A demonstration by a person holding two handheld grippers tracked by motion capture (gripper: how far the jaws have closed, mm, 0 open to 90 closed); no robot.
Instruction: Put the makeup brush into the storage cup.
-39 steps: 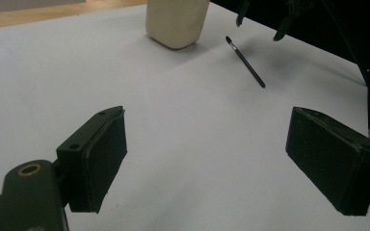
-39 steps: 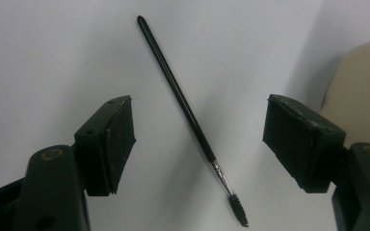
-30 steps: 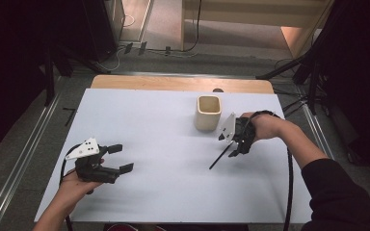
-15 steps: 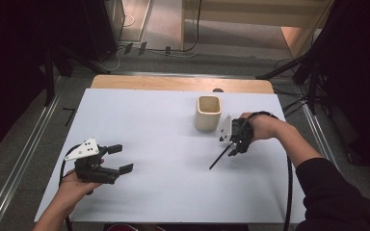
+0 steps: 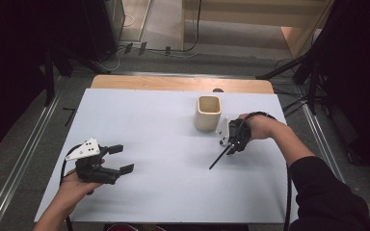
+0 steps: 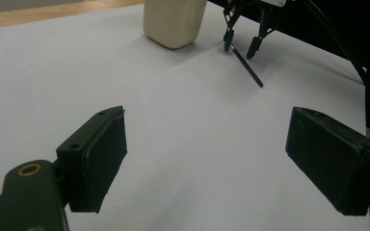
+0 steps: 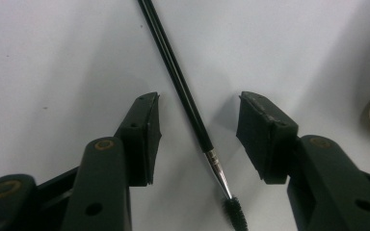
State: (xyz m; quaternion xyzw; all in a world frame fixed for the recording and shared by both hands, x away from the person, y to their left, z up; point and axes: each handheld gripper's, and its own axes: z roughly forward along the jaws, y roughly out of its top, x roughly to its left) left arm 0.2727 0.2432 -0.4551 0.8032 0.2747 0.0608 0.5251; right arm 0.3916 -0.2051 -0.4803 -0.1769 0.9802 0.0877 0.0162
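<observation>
Right gripper view: right gripper point(image 7: 200, 137) stands unclenched, jaws straddling the brush point(image 7: 185, 96), touching neither side. Ferrule and bristle tip lie nearest the camera; handle runs away across the white table point(image 7: 53, 57). Brush lies just beside the cream cup point(image 5: 207, 112), on the person's side. Judgement: centre the handle between pads, clamp above the ferrule. Left gripper point(image 5: 118, 158), released, rests well apart from cup.

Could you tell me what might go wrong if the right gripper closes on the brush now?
The brush lies flat on the table between the open right gripper fingers, nearer the left one, so it could roll or skid aside. The cup stands close beside that hand and might get bumped.
</observation>
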